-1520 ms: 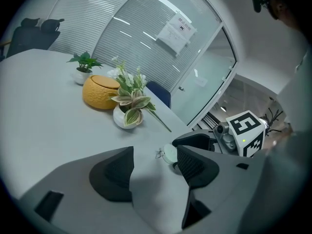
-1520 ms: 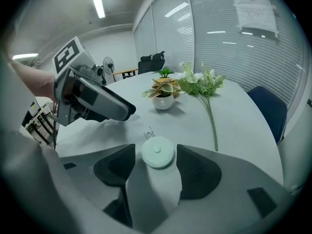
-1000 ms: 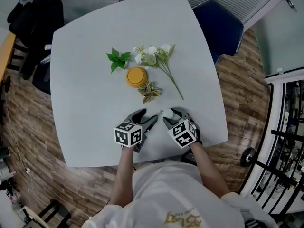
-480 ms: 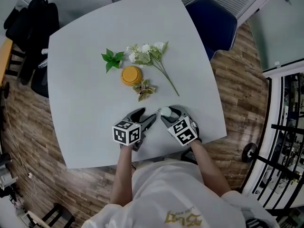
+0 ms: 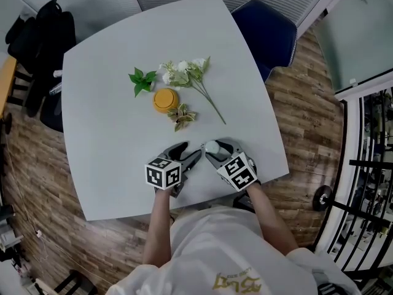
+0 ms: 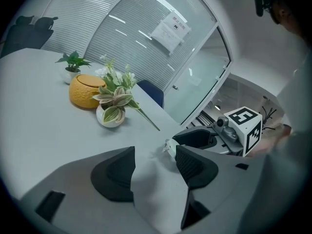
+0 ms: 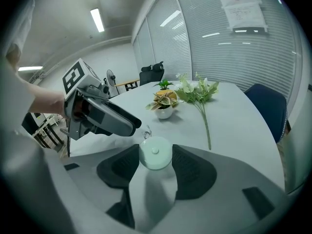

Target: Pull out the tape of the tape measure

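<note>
Scanning a pale grey table over plank flooring, left to right. Passing black bags heaped off the far left edge. Reaching a small green plant, then an orange pot just near of it, with white flowers lying on a long stem to the right and a little variegated plant standing just beside the pot. Coming to the near edge now: finding the left gripper with jaws standing apart, gripping nothing, pointing toward its partner. Catching the right gripper clamping both pads on the round white tape measure, just right of the left gripper's tip, a small metal loop poking from the case toward it. Ending on a blue chair at the far right.
</note>
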`<state>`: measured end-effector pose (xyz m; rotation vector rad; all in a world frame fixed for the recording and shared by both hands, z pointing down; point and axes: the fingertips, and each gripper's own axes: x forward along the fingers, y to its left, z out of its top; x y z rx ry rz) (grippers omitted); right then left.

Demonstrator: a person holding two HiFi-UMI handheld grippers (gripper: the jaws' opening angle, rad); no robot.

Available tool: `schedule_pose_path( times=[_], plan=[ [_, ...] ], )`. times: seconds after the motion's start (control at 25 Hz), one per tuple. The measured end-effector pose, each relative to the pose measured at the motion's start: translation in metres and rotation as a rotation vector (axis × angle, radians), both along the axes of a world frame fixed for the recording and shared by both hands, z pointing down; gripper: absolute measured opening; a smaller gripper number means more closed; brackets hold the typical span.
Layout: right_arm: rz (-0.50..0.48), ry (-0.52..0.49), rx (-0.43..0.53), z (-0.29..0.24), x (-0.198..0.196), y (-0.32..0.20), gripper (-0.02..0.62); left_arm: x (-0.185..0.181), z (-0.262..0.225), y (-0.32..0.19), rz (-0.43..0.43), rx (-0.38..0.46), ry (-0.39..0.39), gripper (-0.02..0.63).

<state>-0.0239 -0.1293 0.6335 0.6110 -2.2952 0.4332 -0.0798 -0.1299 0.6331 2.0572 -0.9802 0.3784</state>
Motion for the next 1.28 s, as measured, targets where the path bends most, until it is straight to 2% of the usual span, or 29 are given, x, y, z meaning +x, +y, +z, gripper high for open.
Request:
schedule_pose_path(
  times=[0.32, 0.44, 1.28],
  plan=[
    [0.006, -0.045, 0.026, -0.020, 0.006, 0.012, 0.228, 0.013, -0.016, 0.010, 0.036, 0.035, 0.024, 0.224],
    [0.009, -0.054, 0.028, -0.026, 0.009, 0.019, 0.228, 0.022, -0.024, 0.018, 0.072, 0.045, 0.058, 0.167],
    [-0.013, -0.103, 0.074, -0.063, 0.014, 0.047, 0.227, 0.043, -0.056, 0.041, 0.128, 0.093, 0.116, 0.092]
  ],
)
